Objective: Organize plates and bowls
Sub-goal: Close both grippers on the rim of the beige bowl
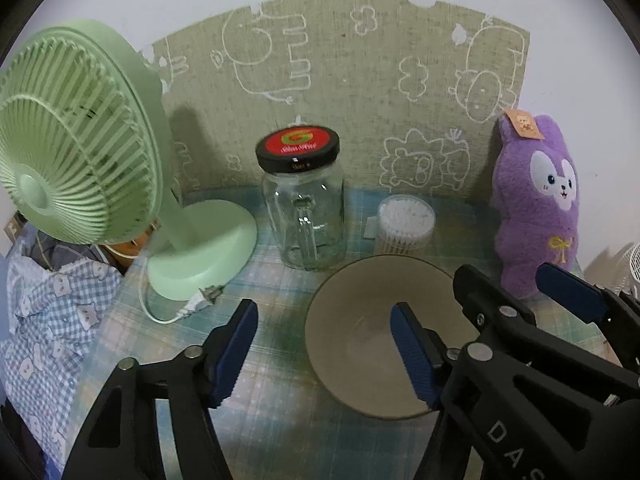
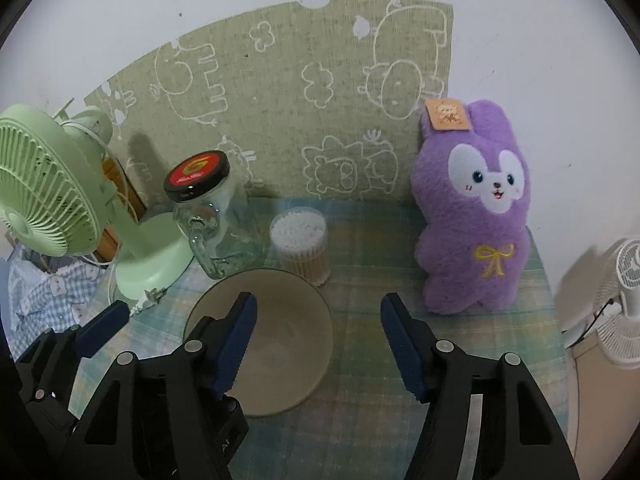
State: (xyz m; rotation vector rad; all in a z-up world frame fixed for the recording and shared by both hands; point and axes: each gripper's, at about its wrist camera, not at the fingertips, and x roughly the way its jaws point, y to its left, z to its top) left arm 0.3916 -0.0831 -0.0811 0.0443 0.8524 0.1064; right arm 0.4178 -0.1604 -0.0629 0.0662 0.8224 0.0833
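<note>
A beige bowl (image 1: 360,344) (image 2: 280,328) sits upright and empty on the plaid tablecloth (image 2: 368,360). My left gripper (image 1: 324,312) is open across the bowl's left rim, with one blue pad outside it and the other over the inside. My right gripper (image 2: 320,302) is open across the right rim, its left pad over the inside and its right pad over the cloth. Neither gripper's pads visibly press on the rim. The right gripper (image 1: 504,276) also shows in the left wrist view, beside the bowl. One of the left gripper's fingers (image 2: 106,322) shows in the right wrist view.
A green desk fan (image 1: 80,140) stands at the left with its plug (image 1: 204,296) on the cloth. Behind the bowl are a lidded glass jar (image 1: 304,208) and a tub of cotton swabs (image 1: 406,224). A purple plush (image 2: 476,208) leans at the right. A white fan (image 2: 624,300) stands beyond the table's right edge.
</note>
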